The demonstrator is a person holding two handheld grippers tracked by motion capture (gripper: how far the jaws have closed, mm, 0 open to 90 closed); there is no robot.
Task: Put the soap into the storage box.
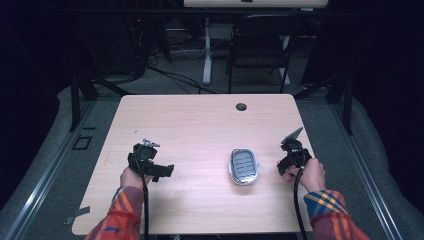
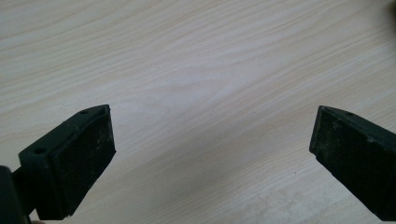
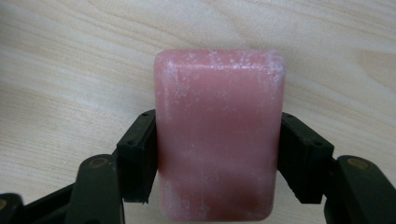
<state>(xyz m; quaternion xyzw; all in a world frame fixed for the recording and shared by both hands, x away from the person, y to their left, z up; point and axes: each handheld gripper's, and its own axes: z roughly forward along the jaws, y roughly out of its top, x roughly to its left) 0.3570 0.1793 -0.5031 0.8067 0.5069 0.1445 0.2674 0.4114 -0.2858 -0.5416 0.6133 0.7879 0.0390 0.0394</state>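
Note:
A pink bar of soap (image 3: pixel 219 116), dusted with white, is clamped between the black jaws of my right gripper (image 3: pixel 220 156) just above the wooden table (image 3: pixel 70 70). In the high view my right gripper (image 1: pixel 291 154) is at the table's right edge, held by a hand. To its left a grey soap dish (image 1: pixel 244 166) with a slotted insert lies empty on the table (image 1: pixel 200 125). My left gripper (image 1: pixel 151 164) is near the table's left front. In its own view my left gripper (image 2: pixel 212 140) is open over bare wood, with nothing between the jaws.
A round cable hole (image 1: pixel 241 106) sits near the table's far edge. Beyond the table stand a black folding chair (image 1: pixel 260 45) and a white desk leg (image 1: pixel 207 50), with cables on the floor. Both forearms, in plaid sleeves, come in from the front edge.

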